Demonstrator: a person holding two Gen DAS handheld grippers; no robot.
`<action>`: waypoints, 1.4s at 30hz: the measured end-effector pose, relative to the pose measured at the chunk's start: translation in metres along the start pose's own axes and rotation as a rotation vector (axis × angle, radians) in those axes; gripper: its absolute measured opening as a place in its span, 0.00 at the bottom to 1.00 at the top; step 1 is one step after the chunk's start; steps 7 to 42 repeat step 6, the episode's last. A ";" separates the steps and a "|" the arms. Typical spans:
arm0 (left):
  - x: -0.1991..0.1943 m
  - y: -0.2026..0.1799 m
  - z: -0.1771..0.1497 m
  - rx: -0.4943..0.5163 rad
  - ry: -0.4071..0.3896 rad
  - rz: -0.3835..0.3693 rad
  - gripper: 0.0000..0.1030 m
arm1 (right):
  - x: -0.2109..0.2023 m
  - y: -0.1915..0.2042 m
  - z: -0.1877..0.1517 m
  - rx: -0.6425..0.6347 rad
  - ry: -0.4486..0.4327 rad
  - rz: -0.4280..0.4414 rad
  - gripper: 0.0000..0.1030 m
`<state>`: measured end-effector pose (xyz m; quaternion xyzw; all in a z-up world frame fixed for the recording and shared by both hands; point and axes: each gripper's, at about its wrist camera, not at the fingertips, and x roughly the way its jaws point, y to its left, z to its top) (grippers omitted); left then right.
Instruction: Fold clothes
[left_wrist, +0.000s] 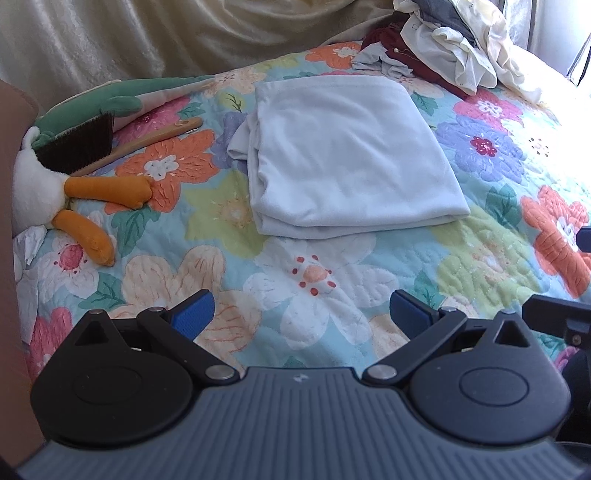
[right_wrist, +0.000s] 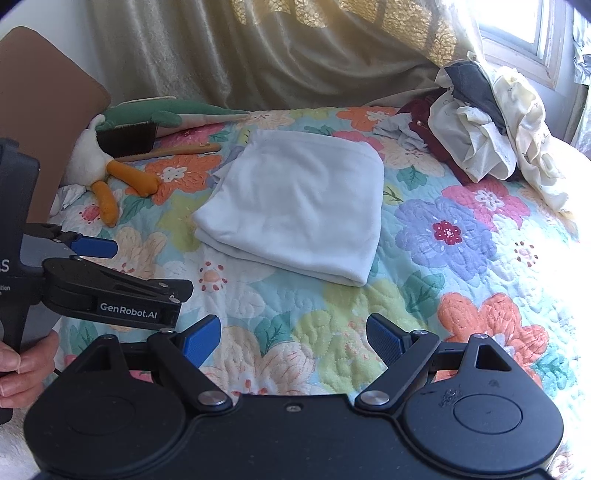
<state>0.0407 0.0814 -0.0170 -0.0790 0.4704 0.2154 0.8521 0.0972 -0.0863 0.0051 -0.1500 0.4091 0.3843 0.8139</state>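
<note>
A pale blue garment (left_wrist: 351, 155) lies folded into a flat rectangle on the floral quilt (left_wrist: 314, 288); it also shows in the right wrist view (right_wrist: 299, 203). A heap of unfolded clothes (left_wrist: 443, 44), cream, maroon and grey, sits at the far right (right_wrist: 487, 125). My left gripper (left_wrist: 301, 314) is open and empty, hovering over the quilt short of the folded garment. My right gripper (right_wrist: 293, 339) is open and empty, also short of the garment. The left gripper also shows at the left of the right wrist view (right_wrist: 96, 266).
A stuffed duck toy (left_wrist: 74, 195) and a wooden-handled brush (left_wrist: 92, 144) lie at the left of the bed. A cream curtain (right_wrist: 258, 55) hangs behind. A window (right_wrist: 524, 33) is at the far right. A brown headboard (right_wrist: 40, 110) stands at the left.
</note>
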 end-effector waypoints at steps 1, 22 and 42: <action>0.001 0.000 0.000 0.001 0.001 0.005 1.00 | 0.000 0.000 0.000 0.001 0.004 -0.001 0.87; 0.002 -0.001 -0.001 0.012 0.005 0.019 1.00 | 0.002 -0.001 -0.003 0.005 0.022 -0.009 0.87; 0.002 -0.001 -0.001 0.012 0.005 0.019 1.00 | 0.002 -0.001 -0.003 0.005 0.022 -0.009 0.87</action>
